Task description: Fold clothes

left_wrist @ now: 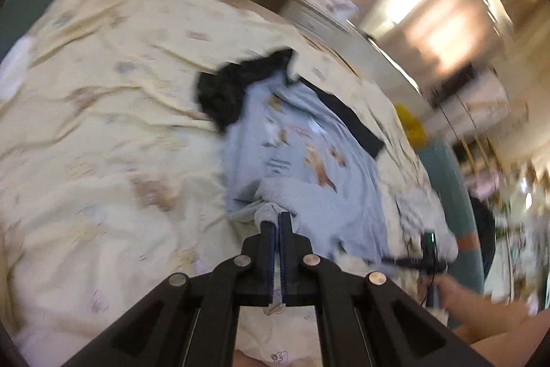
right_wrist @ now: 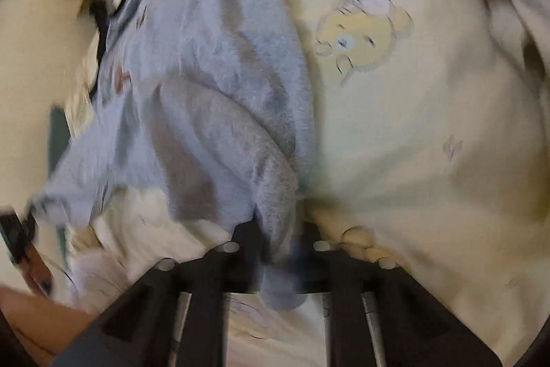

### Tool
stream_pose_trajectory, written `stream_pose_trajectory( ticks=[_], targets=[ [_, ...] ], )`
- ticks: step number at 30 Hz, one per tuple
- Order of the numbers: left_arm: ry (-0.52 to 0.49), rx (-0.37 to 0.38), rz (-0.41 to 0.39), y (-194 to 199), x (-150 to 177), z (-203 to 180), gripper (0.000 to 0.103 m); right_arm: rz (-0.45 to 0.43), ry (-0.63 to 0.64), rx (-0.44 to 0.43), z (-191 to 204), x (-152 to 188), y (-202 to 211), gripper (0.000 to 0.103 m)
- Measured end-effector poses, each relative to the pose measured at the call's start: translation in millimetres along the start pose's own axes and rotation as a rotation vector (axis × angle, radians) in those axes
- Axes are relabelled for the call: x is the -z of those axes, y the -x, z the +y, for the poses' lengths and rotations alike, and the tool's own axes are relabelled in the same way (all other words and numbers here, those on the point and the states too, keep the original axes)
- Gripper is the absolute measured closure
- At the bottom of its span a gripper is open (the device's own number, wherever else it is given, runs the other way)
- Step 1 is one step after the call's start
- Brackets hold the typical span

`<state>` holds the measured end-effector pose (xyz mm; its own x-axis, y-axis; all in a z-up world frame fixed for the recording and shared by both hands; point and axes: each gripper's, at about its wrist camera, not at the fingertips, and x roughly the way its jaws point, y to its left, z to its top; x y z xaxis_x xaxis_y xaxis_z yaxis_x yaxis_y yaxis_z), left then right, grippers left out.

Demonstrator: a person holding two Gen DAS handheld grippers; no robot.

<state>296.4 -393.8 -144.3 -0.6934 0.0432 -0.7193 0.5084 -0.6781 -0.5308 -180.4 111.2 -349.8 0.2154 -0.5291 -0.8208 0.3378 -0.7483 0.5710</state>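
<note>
Left gripper [left_wrist: 277, 219] pinching my blue top's [left_wrist: 302, 153] hem; right gripper [right_wrist: 275, 243] clamps another fold. Top lies mid-bed [left_wrist: 103, 92]: soft, light, limp. Best held by corners.

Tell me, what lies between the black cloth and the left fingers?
The light blue printed fleece garment fills that stretch on the bed, seen in the left wrist view.

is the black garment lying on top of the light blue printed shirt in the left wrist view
No, the light blue printed shirt overlaps the crumpled black garment, which sticks out from beneath its far end on the cream bedsheet.
</note>
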Motion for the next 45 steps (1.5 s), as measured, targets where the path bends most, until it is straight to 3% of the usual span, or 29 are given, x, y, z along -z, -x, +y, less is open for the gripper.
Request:
stream_pose_trajectory(
  ticks=[4,7,11,14,20,23,27,32,35,39,45],
  targets=[
    [0.086,0.054,-0.103,20,-10,10,0.102,-0.131,-0.009,-0.089,26,-1,33,0.094],
    [0.133,0.141,-0.212,33,-32,-1,0.102,-0.325,-0.006,-0.254,59,-16,93,0.094],
    [0.097,0.214,-0.359,56,-75,-37,0.102,-0.512,0.126,-0.366,132,-36,180,0.094],
    [0.048,0.261,-0.484,86,-116,-74,0.102,-0.609,0.244,-0.401,192,-48,243,0.094],
    [0.022,0.221,-0.728,172,-191,-136,0.102,-0.779,0.397,-0.438,282,-51,374,0.094],
    [-0.056,0.191,-0.816,223,-213,-171,0.102,-0.837,0.471,-0.373,318,-43,423,0.094],
    [-0.051,0.208,-0.897,282,-219,-194,0.102,-0.897,0.464,-0.351,332,-28,474,0.094],
    [-0.081,0.162,-0.947,321,-212,-214,0.102,-0.947,0.492,-0.338,347,-8,510,0.094],
    [-0.096,0.13,-0.951,324,-216,-222,0.102,-0.934,0.51,-0.315,355,-10,516,0.094],
    [-0.115,0.069,-0.917,296,-239,-222,0.102,-0.876,0.503,-0.276,359,-39,500,0.094],
    [-0.148,-0.119,-0.836,207,-303,-202,0.102,-0.79,0.462,-0.225,358,-120,465,0.094]
  ],
)
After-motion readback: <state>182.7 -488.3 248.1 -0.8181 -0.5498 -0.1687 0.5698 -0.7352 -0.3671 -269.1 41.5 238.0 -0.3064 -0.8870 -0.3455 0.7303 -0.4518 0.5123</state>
